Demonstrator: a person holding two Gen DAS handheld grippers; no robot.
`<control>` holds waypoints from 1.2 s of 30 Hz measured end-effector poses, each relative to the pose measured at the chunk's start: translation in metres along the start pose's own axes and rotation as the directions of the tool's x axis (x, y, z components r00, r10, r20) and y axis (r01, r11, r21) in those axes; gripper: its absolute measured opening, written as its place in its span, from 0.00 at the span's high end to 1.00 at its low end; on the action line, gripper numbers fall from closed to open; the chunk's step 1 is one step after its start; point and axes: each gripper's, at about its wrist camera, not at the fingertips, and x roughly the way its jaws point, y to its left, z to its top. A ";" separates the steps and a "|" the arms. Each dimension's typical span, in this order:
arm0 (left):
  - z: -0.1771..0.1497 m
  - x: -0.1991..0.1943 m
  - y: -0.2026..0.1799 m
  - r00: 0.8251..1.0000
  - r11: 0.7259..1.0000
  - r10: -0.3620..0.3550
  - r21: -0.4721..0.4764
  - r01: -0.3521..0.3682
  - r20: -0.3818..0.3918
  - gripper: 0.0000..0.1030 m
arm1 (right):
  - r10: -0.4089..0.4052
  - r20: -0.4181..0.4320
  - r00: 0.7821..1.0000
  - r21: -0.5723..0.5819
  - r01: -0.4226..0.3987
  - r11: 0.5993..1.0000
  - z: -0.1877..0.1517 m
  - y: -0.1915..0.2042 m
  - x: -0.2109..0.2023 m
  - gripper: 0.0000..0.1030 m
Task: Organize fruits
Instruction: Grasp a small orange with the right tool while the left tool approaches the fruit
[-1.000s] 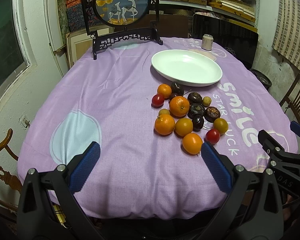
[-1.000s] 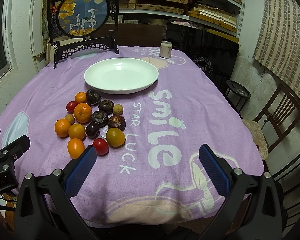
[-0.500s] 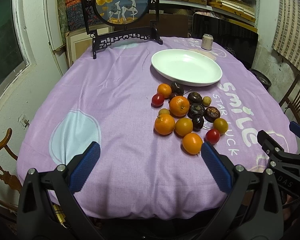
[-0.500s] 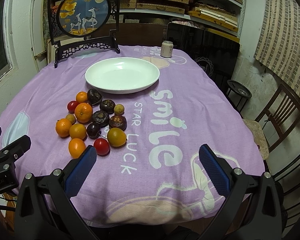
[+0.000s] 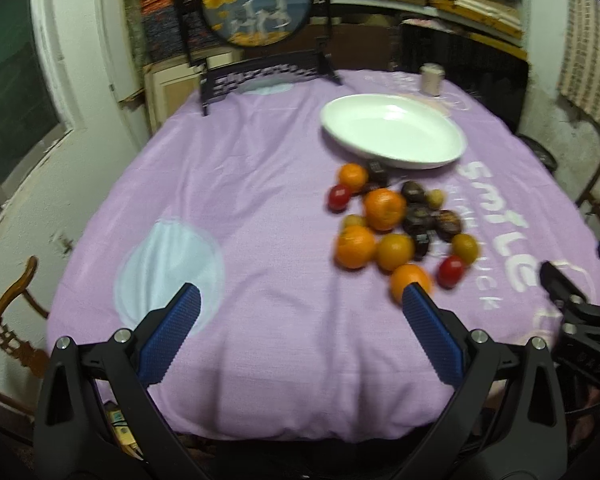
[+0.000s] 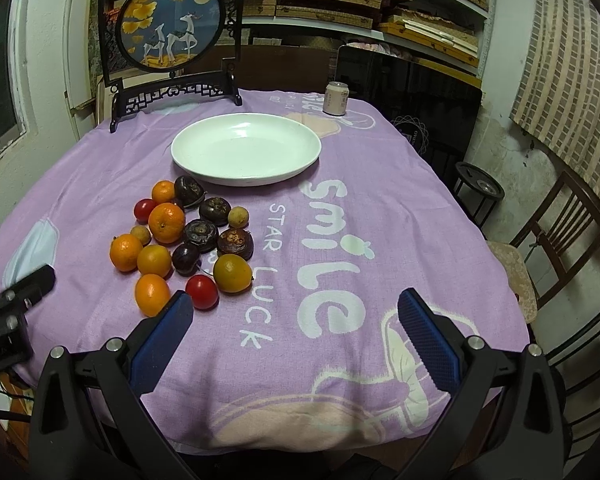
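Note:
A heap of fruit (image 6: pixel 188 240) lies on the purple tablecloth: several oranges, two red tomatoes, dark mangosteens and small yellowish fruits. Behind it stands an empty white plate (image 6: pixel 246 148), also in the blurred left wrist view as plate (image 5: pixel 394 136) with the fruit (image 5: pixel 396 224) below it. My left gripper (image 5: pixel 300 300) hangs open over the near table edge, its right fingertip in front of the nearest orange (image 5: pixel 411 280). My right gripper (image 6: pixel 296 304) is open too, its left fingertip just below a tomato (image 6: pixel 201 291). Neither holds anything.
A round deer picture on a black stand (image 6: pixel 172 28) and a small can (image 6: pixel 336 98) stand at the table's far side. Wooden chairs (image 6: pixel 560 232) sit to the right and another (image 5: pixel 8 320) to the left. Shelves of boards fill the back wall.
Both grippers have shifted forward and slightly toward the fruit. The left wrist view is now motion-blurred. Nothing on the table has moved.

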 end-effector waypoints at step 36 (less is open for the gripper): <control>0.000 0.070 -0.005 0.990 0.999 -0.033 0.031 0.037 -0.135 0.02 | 0.319 -0.129 0.939 -0.070 -0.330 0.941 -0.008 -0.009 0.071 0.65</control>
